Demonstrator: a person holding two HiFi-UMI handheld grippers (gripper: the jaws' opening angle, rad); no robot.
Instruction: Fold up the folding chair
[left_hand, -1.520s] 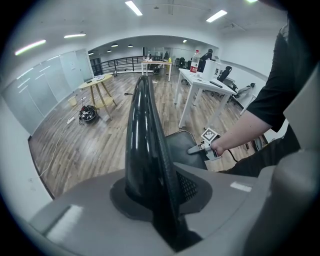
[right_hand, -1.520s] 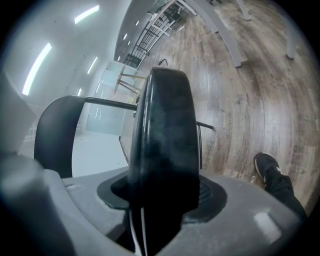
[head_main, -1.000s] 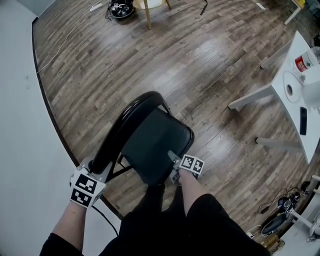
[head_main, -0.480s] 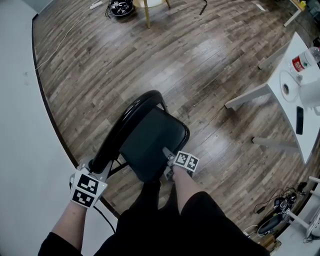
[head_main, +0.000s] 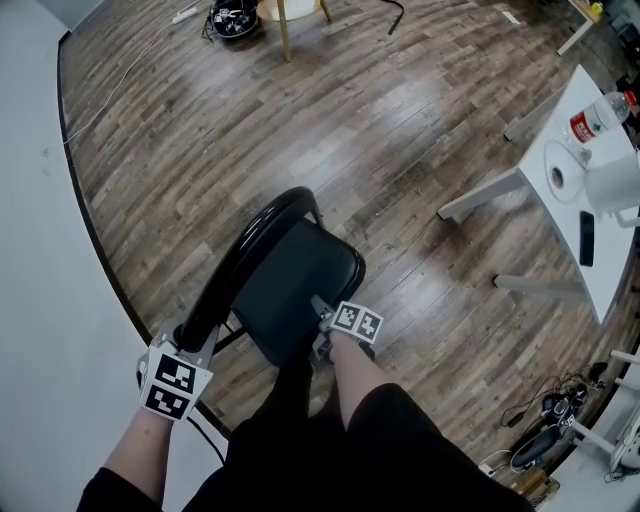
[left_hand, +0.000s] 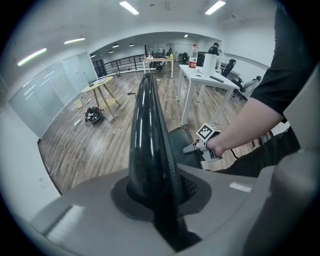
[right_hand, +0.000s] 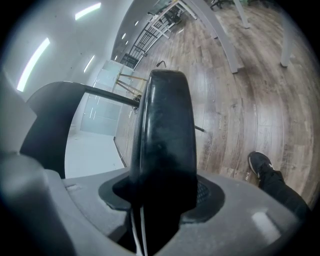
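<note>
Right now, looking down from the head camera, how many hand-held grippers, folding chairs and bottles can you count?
2 grippers: left gripper, right gripper
1 folding chair
1 bottle
Total: 4

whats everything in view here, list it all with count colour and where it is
folding chair: one, black, middle of the floor, by the person
table: one, white, right edge
bottle: one, clear with red label, on the table
phone: one, black, flat on the table
cables: a tangle, black, floor at lower right
wooden stand: one, light wood, top edge, only legs show
floor: brown wood planks
left tongs: grey, marker cube, shut on the chair's back
right tongs: grey, marker cube, shut on the seat's near edge
person's body: black clothes, bottom edge
</note>
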